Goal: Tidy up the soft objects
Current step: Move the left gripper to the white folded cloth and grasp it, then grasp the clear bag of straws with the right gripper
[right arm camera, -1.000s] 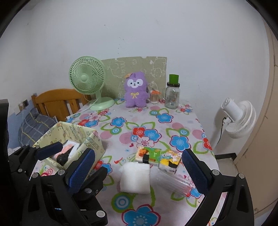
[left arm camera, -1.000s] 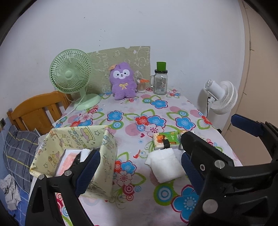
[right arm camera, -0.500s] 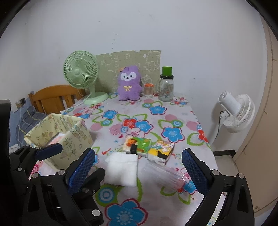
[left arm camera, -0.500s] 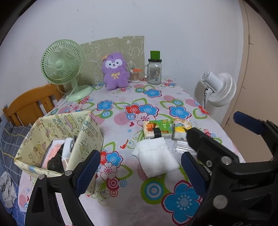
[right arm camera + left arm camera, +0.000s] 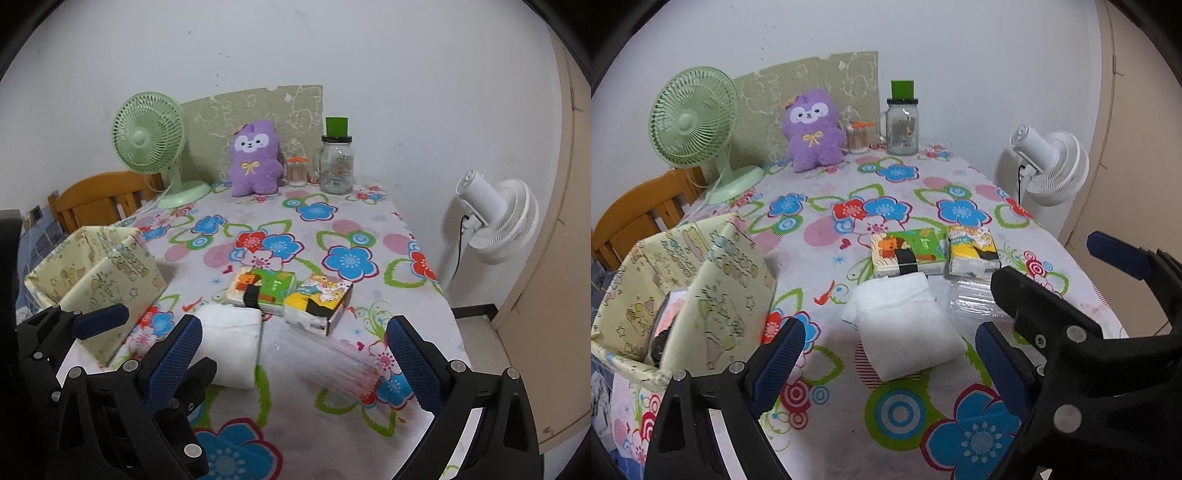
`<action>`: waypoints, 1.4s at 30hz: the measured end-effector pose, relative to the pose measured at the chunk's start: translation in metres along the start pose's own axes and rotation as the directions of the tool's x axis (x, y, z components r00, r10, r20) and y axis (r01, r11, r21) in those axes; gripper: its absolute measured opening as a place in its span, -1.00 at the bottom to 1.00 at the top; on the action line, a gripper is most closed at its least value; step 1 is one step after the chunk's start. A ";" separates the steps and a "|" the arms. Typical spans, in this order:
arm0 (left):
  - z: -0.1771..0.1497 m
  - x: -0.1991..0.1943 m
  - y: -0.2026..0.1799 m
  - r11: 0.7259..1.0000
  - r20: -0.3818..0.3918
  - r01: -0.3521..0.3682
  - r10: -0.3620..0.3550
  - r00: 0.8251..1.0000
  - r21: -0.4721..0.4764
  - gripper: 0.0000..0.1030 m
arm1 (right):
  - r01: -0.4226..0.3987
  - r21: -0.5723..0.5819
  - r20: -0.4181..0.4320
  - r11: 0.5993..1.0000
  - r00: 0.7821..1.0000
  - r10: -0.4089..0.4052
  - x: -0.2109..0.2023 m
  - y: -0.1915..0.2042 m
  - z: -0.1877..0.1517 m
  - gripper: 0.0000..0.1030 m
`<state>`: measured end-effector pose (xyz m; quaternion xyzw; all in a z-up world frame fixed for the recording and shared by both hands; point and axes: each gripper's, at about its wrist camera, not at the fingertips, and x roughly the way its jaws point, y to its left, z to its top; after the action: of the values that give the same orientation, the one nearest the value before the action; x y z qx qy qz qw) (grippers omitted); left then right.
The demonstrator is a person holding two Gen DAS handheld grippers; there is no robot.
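A folded white cloth (image 5: 905, 325) lies on the flowered tablecloth, also in the right wrist view (image 5: 232, 343). My left gripper (image 5: 886, 365) is open and empty just in front of it. My right gripper (image 5: 291, 362) is open and empty, to the right of the left one. A green tissue pack (image 5: 905, 251) and a yellow tissue pack (image 5: 973, 247) lie behind the cloth. A clear plastic wrapper (image 5: 328, 362) lies between my right fingers. A yellow fabric box (image 5: 683, 295) at the left holds several soft items. A purple plush (image 5: 812, 129) sits at the back.
A green desk fan (image 5: 690, 122), a cotton-swab jar (image 5: 857, 137) and a glass jar with a green lid (image 5: 902, 118) stand at the back wall. A white fan (image 5: 1049, 166) stands off the table's right edge. A wooden chair (image 5: 639, 218) is at the left.
Both grippers have moved right and forward, away from the fabric box toward the white cloth and tissue packs. Both stayed open.
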<state>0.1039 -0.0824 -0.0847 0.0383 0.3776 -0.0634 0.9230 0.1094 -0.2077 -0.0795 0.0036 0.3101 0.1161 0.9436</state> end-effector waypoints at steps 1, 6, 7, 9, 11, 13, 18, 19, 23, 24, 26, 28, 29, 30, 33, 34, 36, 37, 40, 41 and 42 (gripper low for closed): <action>0.000 0.003 -0.001 1.000 -0.005 0.002 -0.002 1.000 0.001 0.83 | 0.002 -0.004 -0.001 1.000 1.000 -0.002 0.002 -0.001 0.000 0.93; 0.001 0.019 -0.006 1.000 -0.036 0.009 -0.009 0.999 0.013 0.83 | 0.005 0.001 -0.035 1.000 0.999 -0.005 0.016 -0.009 -0.004 0.85; 0.001 0.023 -0.007 1.000 -0.043 0.010 -0.009 0.999 0.019 0.83 | 0.005 0.003 -0.043 1.000 0.999 -0.005 0.018 -0.010 -0.005 0.85; 0.002 0.031 -0.011 1.000 -0.055 0.007 -0.006 0.998 0.030 0.81 | 0.014 0.006 -0.060 1.000 0.998 -0.013 0.023 -0.014 -0.007 0.84; 0.003 0.037 -0.013 0.999 -0.066 0.017 -0.015 0.998 0.034 0.80 | 0.017 0.013 -0.074 1.000 0.997 -0.016 0.028 -0.019 -0.008 0.84; 0.003 0.043 -0.015 0.999 -0.075 0.024 -0.022 0.997 0.035 0.78 | 0.024 0.016 -0.083 1.000 0.996 -0.023 0.032 -0.023 -0.009 0.84; 0.004 0.060 -0.017 0.999 -0.124 0.028 -0.025 0.992 0.029 0.64 | 0.031 0.026 -0.105 0.999 0.994 -0.028 0.041 -0.029 -0.012 0.84; 0.003 0.063 -0.017 0.999 -0.136 0.029 -0.025 0.990 0.026 0.64 | 0.031 0.029 -0.111 0.999 0.993 -0.028 0.043 -0.030 -0.013 0.84; 0.003 0.069 -0.018 0.999 -0.143 0.026 -0.021 0.989 0.030 0.63 | 0.029 0.043 -0.130 0.999 0.991 -0.024 0.049 -0.033 -0.015 0.84; 0.003 0.070 -0.018 0.999 -0.144 0.026 -0.021 0.989 0.030 0.63 | 0.030 0.046 -0.133 0.999 0.991 -0.023 0.051 -0.034 -0.016 0.84; 0.003 0.072 -0.018 0.999 -0.147 0.025 -0.020 0.989 0.030 0.63 | 0.031 0.050 -0.140 0.998 0.990 -0.024 0.054 -0.035 -0.016 0.84; 0.003 0.075 -0.019 0.999 -0.151 0.021 -0.016 0.988 0.031 0.55 | 0.033 0.051 -0.147 0.998 0.989 -0.025 0.057 -0.035 -0.016 0.84; 0.003 0.076 -0.019 0.999 -0.154 0.019 -0.013 0.988 0.033 0.53 | 0.034 0.049 -0.154 0.998 0.988 -0.026 0.059 -0.034 -0.016 0.84; 0.003 0.078 -0.019 0.999 -0.155 0.014 -0.008 0.988 0.037 0.50 | 0.033 0.046 -0.159 0.998 0.987 -0.025 0.061 -0.034 -0.017 0.84; 0.002 0.077 -0.017 0.999 -0.151 0.029 -0.023 0.988 0.041 0.36 | 0.024 0.051 -0.171 0.998 0.985 -0.015 0.065 -0.033 -0.018 0.84; 0.002 0.077 -0.016 0.999 -0.151 0.033 -0.027 0.988 0.041 0.34 | 0.024 0.051 -0.174 0.998 0.985 -0.015 0.066 -0.033 -0.018 0.84; 0.002 0.076 -0.015 0.998 -0.151 0.042 -0.035 0.988 0.043 0.26 | 0.023 0.050 -0.183 0.999 0.983 -0.013 0.070 -0.032 -0.018 0.84; 0.001 0.075 -0.014 0.998 -0.150 0.039 -0.033 0.988 0.040 0.25 | 0.021 0.051 -0.186 0.998 0.983 -0.012 0.071 -0.031 -0.018 0.84; 0.001 0.073 -0.010 0.999 -0.148 0.036 -0.030 0.989 0.036 0.21 | 0.021 0.059 -0.196 0.998 0.981 -0.010 0.076 -0.030 -0.018 0.84; 0.000 0.072 -0.009 0.999 -0.147 0.037 -0.031 0.989 0.034 0.21 | 0.018 0.064 -0.201 0.998 0.980 -0.005 0.077 -0.030 -0.019 0.84; 0.000 0.072 -0.008 0.999 -0.147 0.035 -0.030 0.989 0.035 0.21 | 0.013 0.071 -0.209 0.997 0.978 0.002 0.080 -0.029 -0.019 0.84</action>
<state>0.1539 -0.0962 -0.1355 0.0541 0.4437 -0.0826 0.8907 0.1671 -0.2196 -0.1441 0.0246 0.4116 0.1021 0.9053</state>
